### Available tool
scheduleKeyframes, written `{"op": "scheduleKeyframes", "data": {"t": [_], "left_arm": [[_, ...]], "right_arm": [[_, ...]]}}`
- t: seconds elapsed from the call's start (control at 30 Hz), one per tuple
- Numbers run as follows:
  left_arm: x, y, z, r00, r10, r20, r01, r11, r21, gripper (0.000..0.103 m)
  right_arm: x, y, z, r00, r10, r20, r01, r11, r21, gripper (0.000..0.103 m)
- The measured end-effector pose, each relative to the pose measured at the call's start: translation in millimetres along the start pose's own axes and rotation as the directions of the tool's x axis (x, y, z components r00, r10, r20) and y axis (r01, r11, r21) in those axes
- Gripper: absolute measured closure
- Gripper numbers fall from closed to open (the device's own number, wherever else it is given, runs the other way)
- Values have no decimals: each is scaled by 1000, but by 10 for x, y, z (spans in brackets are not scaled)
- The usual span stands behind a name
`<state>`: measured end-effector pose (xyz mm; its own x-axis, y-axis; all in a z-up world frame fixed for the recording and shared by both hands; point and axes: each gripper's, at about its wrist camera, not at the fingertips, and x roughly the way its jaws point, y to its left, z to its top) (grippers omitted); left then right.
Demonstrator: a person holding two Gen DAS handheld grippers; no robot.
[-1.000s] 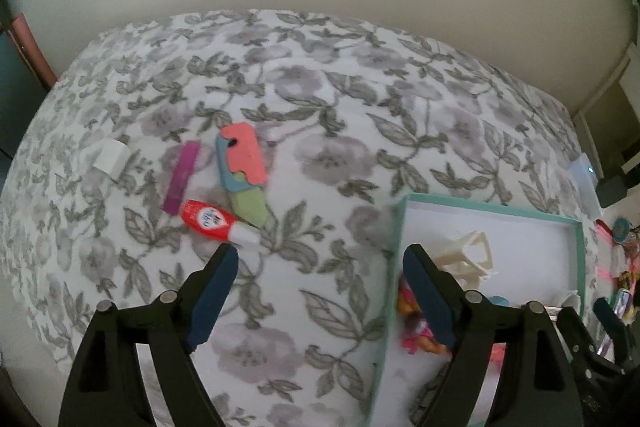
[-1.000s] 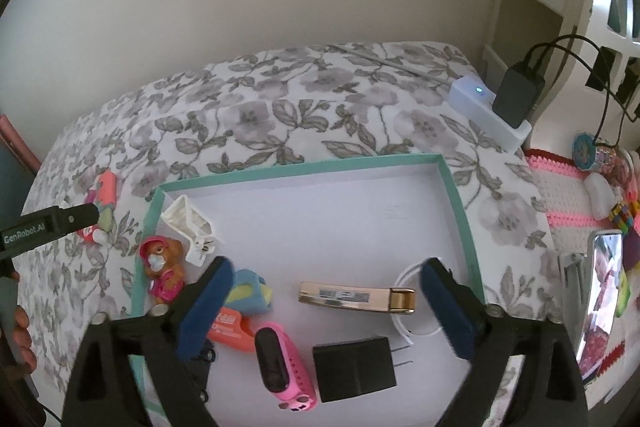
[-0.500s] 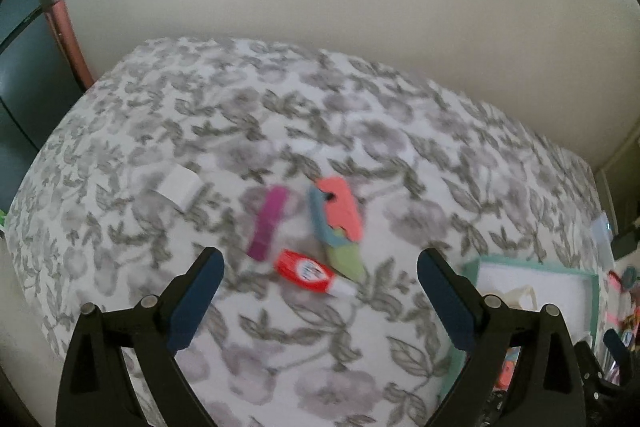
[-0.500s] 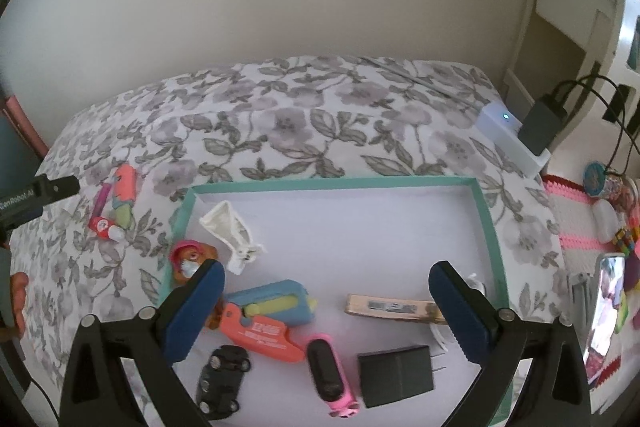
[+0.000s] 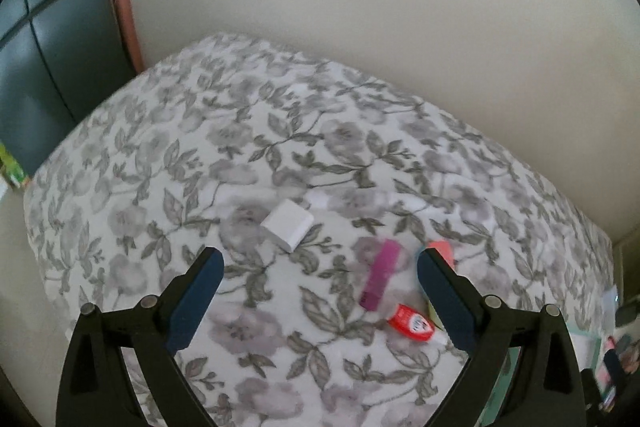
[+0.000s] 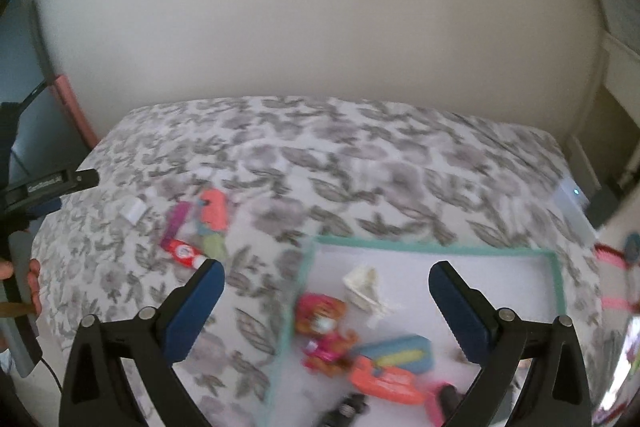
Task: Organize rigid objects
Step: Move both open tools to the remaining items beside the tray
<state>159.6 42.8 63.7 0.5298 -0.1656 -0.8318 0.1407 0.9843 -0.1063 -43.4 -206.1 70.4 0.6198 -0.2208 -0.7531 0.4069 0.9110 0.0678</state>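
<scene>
On the floral bedspread (image 5: 280, 147) lie a white block (image 5: 287, 224), a purple bar (image 5: 379, 280), a red-capped glue tube (image 5: 412, 323) and a coral, blue and green toy (image 5: 442, 253), partly hidden by my finger. My left gripper (image 5: 318, 259) is open and empty above them. My right gripper (image 6: 326, 269) is open and empty over the left edge of the teal-rimmed tray (image 6: 432, 247). The tray holds a doll (image 6: 324, 327), a white clip (image 6: 366, 287), a blue case (image 6: 396, 353) and a coral toy (image 6: 384, 383). The loose items also show in the right wrist view: the glue tube (image 6: 182, 251).
A wall runs behind the bed. A dark cabinet (image 5: 44, 67) and a pink strip (image 5: 122, 11) stand at the left. A white charger with a blue light (image 6: 572, 199) sits on the bed's right edge. The left gripper's body (image 6: 44, 187) shows at the right view's left side.
My left gripper has swung left and back, so the white block is now centred and the tray has left view. My right gripper has pulled back and turned left; both views are blurred.
</scene>
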Motion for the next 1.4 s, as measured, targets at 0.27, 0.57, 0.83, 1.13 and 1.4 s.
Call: {"op": "scheduleKeyframes", "data": {"t": [0.27,0.57,0.83,1.13,1.4], "left_arm": [[422,-29,23,997,-16,-81,16,1000,-9,6],[797,73,99,994,-10,-111,7,1000,-26,6],[1004,513,127,992,13,-128,-29,992,-121,6],[1151,525,112,989,-27,-144,9,992,-125,7],[1273,493,124,990,-34,-134,22,996,-87,18]], "right_arm": [[582,433,111,997,42,-67,-45,998,-45,0],[1062,701,172,991,50,-126,-63,993,-97,0],[1380,843,239,985,73,-159,-90,990,-104,0],[1665,1047,244,977,79,-199,-106,986,-131,1],[1771,1250,236,974,81,-209,-121,976,-184,4]]}}
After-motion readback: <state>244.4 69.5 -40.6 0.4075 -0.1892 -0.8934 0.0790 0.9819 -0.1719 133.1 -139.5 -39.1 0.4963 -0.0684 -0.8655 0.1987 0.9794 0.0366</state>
